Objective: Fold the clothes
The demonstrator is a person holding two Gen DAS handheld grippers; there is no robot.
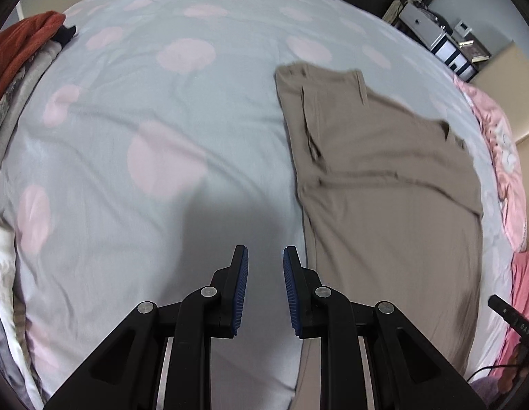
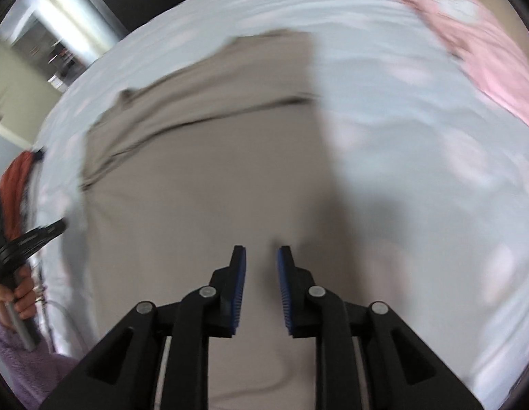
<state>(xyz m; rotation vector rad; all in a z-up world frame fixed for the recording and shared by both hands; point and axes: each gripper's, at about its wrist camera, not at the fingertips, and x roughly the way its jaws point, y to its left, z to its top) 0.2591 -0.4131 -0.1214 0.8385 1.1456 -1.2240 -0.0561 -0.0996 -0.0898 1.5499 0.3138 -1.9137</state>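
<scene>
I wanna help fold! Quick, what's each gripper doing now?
Left gripper: open, holding nothing.
Right gripper: open above the beige trousers, holding nothing.

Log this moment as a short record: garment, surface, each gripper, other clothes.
garment: beige cotton trousers, spread flat, waistband at far end
surface: grey bedsheet with pink dots
left gripper: open, empty, over bare sheet beside the trousers
right gripper: open, empty, above the trousers
other clothes: rust-orange garment pile at the bed's edge
</scene>
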